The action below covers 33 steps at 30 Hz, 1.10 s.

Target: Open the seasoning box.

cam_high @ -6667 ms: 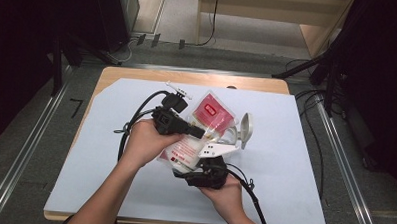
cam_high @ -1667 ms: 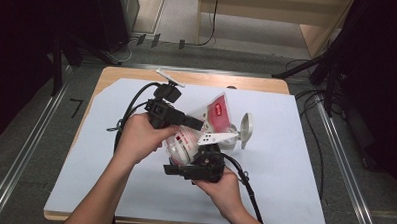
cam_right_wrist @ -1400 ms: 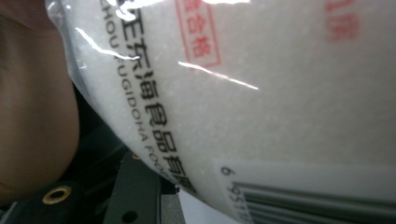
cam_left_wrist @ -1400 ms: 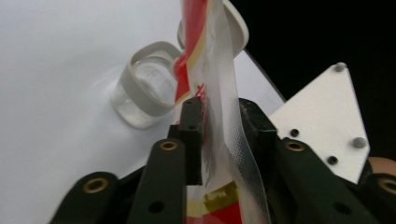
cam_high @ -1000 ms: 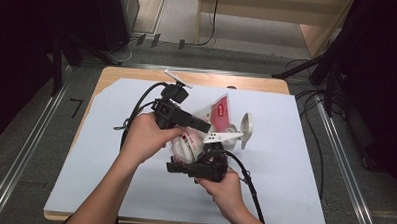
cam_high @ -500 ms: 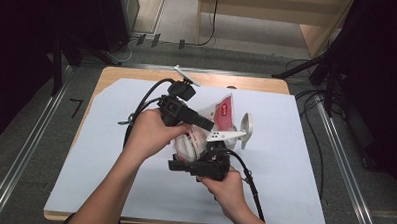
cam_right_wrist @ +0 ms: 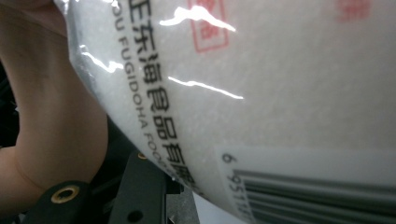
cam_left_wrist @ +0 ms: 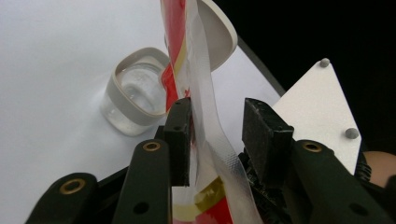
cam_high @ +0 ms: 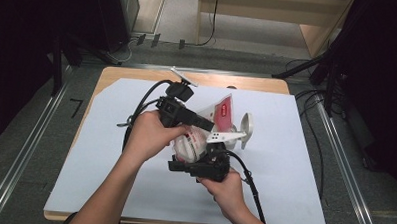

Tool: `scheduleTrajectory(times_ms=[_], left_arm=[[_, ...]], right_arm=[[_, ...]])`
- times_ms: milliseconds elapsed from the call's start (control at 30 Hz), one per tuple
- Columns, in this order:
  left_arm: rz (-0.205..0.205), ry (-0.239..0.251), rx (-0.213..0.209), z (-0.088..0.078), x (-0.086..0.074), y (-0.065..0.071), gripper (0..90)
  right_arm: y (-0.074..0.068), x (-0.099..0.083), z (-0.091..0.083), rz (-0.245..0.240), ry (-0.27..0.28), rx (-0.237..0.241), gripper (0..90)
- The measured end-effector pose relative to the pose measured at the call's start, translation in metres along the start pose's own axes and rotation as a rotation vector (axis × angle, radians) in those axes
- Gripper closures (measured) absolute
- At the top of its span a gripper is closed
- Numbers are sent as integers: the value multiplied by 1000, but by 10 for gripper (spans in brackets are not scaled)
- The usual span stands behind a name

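A plastic bag [cam_high: 198, 142] of white grains is held up above the table [cam_high: 109, 179] between both grippers, near a small glass jar [cam_left_wrist: 133, 98] whose round lid [cam_high: 246, 128] stands open beside it. The hold looks meant to bring the bag's top over the jar for pouring or opening.

The left gripper [cam_left_wrist: 217, 135] is set at the bag's flat sealed edge [cam_left_wrist: 205, 116], which runs up between the jaws. The left pad touches the red film, while a clear gap is left to the right pad, so the edge is bracketed rather than pinched; these jaws have just been opening a little. From the high view the same gripper [cam_high: 206, 123] is seen lying just on the near side of the jar, pointing at the bag's red top [cam_high: 221, 113].

The right gripper [cam_high: 199, 164] is placed under the bag's full belly [cam_right_wrist: 261, 93], farther from the jar. Whether its jaws press the bag cannot be told, though they have just been closing slightly.
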State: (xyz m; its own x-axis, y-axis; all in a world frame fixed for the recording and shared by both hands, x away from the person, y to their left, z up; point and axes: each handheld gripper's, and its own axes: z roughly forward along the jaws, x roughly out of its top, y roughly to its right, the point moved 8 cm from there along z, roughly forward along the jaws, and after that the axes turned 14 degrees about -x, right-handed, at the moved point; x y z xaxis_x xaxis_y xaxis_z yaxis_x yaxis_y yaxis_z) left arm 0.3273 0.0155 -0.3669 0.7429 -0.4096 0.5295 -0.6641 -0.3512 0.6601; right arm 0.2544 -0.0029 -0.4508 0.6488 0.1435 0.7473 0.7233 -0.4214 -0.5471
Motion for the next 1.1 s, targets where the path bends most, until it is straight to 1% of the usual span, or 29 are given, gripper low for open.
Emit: scheduleTrajectory(times_ms=[33,133,167,300,367,400,433,500,567,633,700,733,767,833,1000,1033,1067,1100], left_arm=[[-7,3,-7,0,0,0,629],[3,-1,10,0,0,0,637],[8,-3,22,0,1,0,637],[7,0,47,0,2,2,643],[4,-1,64,0,2,1,668],[6,-7,74,0,2,1,690],[16,-16,87,-1,2,1,705],[18,-19,93,-1,1,1,720],[7,-17,90,-2,2,1,727],[11,-9,78,-2,2,2,725],[12,-5,52,-3,3,2,694],[4,5,34,-4,4,2,684],[4,2,22,-5,4,1,674],[-3,10,9,-5,4,1,663],[-4,-2,-9,-6,3,0,663],[-1,-9,-8,-6,3,0,660],[-5,-15,-16,-6,3,-1,661],[-2,-32,-12,-6,3,-2,661]], right_arm=[[0,0,0,7,-1,6,635],[1,0,1,22,3,25,639],[1,0,1,25,3,32,639],[1,2,1,30,9,56,640],[1,2,2,28,6,49,636],[1,2,3,22,0,37,634],[0,2,4,24,-7,36,632],[0,1,6,14,-4,26,632],[0,1,6,10,-4,23,632],[0,2,6,5,-5,20,635],[0,2,5,-2,0,21,637],[-1,2,5,-1,4,24,638],[-2,3,5,-1,7,23,639],[-2,3,5,-5,7,22,640],[-1,0,5,-24,-3,12,641],[-1,-1,5,-25,-2,16,641],[-1,-1,5,-22,-7,19,642],[-1,-2,5,-21,-9,21,642]])
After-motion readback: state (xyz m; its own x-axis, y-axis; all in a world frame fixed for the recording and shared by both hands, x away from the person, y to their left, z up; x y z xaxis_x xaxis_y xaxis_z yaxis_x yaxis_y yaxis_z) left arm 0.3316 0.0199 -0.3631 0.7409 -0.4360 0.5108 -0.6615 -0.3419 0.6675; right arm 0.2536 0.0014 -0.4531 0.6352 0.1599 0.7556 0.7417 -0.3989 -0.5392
